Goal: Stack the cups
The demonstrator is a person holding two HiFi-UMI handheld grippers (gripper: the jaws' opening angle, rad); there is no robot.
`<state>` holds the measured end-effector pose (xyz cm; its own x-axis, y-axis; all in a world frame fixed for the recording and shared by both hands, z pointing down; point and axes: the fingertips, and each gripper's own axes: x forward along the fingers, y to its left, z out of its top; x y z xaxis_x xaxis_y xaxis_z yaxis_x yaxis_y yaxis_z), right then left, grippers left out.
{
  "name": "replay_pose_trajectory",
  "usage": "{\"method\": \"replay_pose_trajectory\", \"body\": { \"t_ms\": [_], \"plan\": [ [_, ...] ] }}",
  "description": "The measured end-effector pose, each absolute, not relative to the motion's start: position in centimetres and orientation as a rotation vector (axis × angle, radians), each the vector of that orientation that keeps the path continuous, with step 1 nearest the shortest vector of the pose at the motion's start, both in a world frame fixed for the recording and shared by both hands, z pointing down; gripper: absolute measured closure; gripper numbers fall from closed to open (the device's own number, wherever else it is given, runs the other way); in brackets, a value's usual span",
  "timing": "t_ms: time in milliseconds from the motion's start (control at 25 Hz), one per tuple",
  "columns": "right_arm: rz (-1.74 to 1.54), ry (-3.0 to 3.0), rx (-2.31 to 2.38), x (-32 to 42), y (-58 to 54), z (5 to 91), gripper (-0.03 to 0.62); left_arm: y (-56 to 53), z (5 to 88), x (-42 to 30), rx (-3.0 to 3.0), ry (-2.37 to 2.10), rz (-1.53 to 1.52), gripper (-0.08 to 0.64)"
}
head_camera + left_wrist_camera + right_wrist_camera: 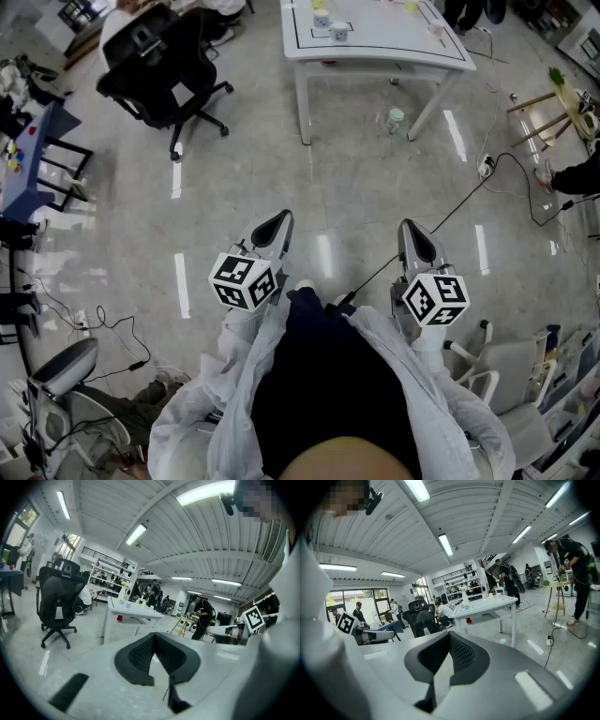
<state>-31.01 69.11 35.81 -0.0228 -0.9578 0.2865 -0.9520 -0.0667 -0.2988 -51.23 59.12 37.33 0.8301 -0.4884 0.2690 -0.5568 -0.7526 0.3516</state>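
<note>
White table [394,47]: one, well ahead of both grippers. Head view shows its top from above; the gripper views show it only edge-on.
Black office chair [155,61]: one, left of the table.
Left gripper [278,222] and right gripper [411,232]: both well short of the table and pointing toward it. Each gripper's own view shows its jaws together with nothing between them. Each gripper view also catches the other gripper's marker cube [254,617] and people standing beyond the table, which the head view mostly misses.
Cups: two white cups [339,33] on the table's near-left part, seemingly upright with long axis vertical, too small to be sure. One pink cup [435,30] at the table's right edge. One pale green cup [396,118] on the floor under the table, by its right leg.
</note>
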Motion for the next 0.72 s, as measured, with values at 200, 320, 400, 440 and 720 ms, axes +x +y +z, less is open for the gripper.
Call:
{"method": "replay_pose_trajectory", "body": {
  "t_ms": [200, 320, 400, 440, 720],
  "plan": [
    [-0.664, 2.107, -2.184, -30.6, 69.4, 35.6, 0.582, 59.3, 36.8, -50.8, 2.596, -0.779, 0.212, 0.555],
    [-0.658, 2.079, -2.167, -30.1, 69.5, 35.5, 0.581, 59.4, 36.7, -50.5, 2.600, -0.779, 0.205, 0.554],
    [-0.652, 2.091, -2.163, -29.9, 69.7, 35.4, 0.581, 59.6, 36.6, -50.2, 2.605, -0.781, 0.204, 0.555],
    [-0.649, 2.099, -2.165, -29.9, 69.8, 35.4, 0.581, 59.8, 36.6, -50.0, 2.606, -0.782, 0.204, 0.554],
    [-0.637, 2.141, -2.157, -29.3, 71.7, 36.0, 0.581, 62.4, 36.7, -48.9, 2.628, -0.789, 0.202, 0.554]
  ]
}}
